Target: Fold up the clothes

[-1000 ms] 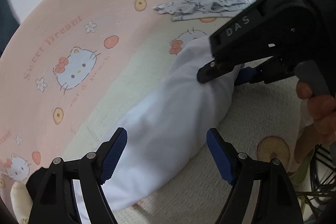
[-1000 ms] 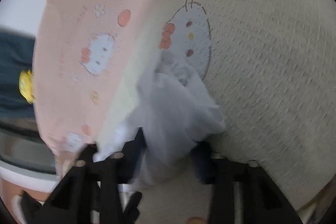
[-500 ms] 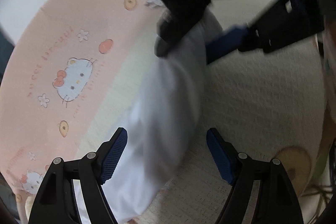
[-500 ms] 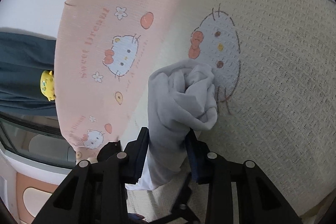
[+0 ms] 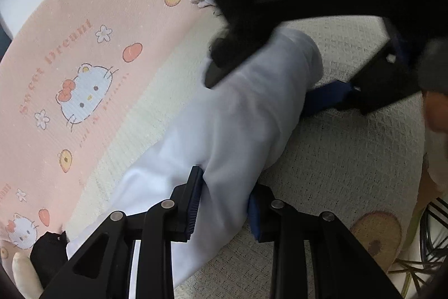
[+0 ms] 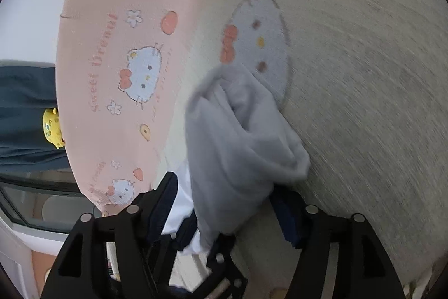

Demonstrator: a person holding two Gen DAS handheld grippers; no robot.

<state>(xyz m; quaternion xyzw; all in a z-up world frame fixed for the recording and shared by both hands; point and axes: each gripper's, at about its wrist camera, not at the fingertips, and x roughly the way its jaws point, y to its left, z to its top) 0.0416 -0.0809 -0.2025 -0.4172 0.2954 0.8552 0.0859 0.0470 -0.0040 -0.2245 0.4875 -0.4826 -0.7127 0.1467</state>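
Handover looks like the step in hand: the white garment point(image 5: 246, 114) lies in a long roll on the cream centre of the cartoon-cat bedspread point(image 5: 84, 52). The left gripper point(image 5: 224, 203) is closing, its blue pads pinching the roll's near end, while the right gripper point(image 6: 226, 203) is opening around the bunched far end. Best let the left bite settle before the right pulls clear, so the fold keeps.
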